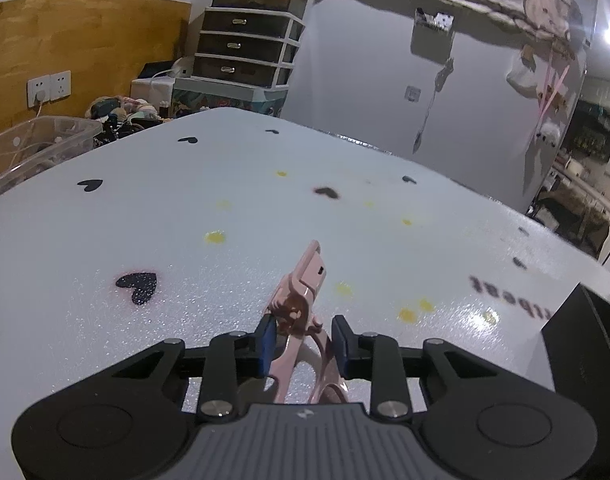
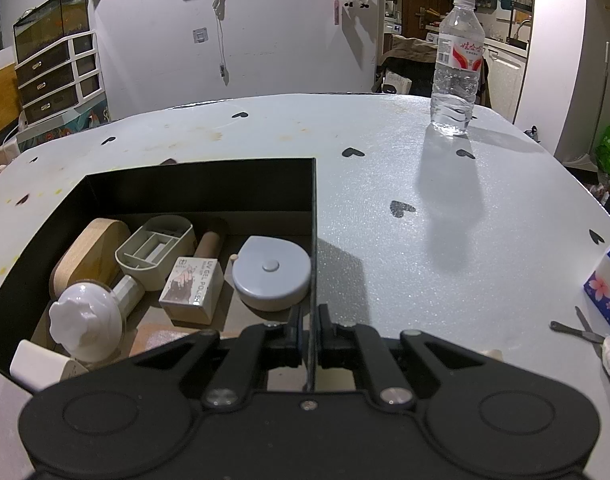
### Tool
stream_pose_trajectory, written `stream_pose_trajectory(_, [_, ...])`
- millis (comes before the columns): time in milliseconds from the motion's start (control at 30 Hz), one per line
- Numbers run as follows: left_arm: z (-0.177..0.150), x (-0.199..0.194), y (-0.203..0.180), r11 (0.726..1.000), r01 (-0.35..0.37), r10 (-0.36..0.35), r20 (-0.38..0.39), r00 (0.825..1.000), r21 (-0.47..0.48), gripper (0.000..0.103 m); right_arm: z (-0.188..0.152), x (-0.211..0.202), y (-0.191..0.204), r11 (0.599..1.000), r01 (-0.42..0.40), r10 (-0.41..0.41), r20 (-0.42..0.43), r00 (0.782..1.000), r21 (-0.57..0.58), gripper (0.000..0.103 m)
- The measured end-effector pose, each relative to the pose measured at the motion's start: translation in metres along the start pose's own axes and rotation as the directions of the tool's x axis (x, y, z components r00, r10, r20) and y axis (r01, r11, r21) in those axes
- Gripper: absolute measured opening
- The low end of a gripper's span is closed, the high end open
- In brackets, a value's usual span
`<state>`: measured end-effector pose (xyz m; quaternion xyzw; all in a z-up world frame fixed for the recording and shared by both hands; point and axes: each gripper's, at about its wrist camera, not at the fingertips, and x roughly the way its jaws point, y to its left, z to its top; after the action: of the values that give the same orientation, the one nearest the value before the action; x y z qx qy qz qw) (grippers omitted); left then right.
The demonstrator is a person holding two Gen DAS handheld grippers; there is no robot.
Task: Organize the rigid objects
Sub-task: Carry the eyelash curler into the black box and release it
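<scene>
White heart-print table [image 2: 385, 208], black box [image 2: 209, 184], water bottle [image 2: 457, 64], perhaps tweezers [image 2: 577, 330]

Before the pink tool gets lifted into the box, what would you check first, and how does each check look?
1. Left tongs around the pink tool: ok.
2. Pads pressing it firmly: cannot tell.
3. Right tongs clamped on the black box wall: ok.
4. Free space in the box among the tape measure and gel polish carton: ok, some at the front.
5. Water bottle standing well away: ok.
</scene>
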<state>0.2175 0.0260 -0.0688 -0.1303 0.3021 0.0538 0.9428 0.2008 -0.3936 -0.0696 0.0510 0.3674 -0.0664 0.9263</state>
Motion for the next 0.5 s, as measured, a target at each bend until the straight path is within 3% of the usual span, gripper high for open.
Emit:
stream_pose_trajectory(100, [0.003, -0.005, -0.002, 1.0, 0.012, -0.012, 0.027, 1.0, 0.005, 0.023, 0.0, 0.0, 0.001, 1.0, 0.001, -0.001, -0.001, 1.0, -0.003, 0.007])
stream_pose_trajectory(333, [0.011, -0.014, -0.013, 0.997, 0.067, -0.068, 0.055, 0.996, 0.027, 0.023, 0.0, 0.0, 0.001, 1.0, 0.001, -0.001, -0.001, 1.0, -0.004, 0.006])
stream_pose_trajectory(500, [0.022, -0.028, -0.038, 0.982, 0.173, -0.179, 0.083, 0.98, 0.075, 0.023, 0.0, 0.0, 0.002, 1.0, 0.001, -0.001, -0.001, 1.0, -0.007, 0.006])
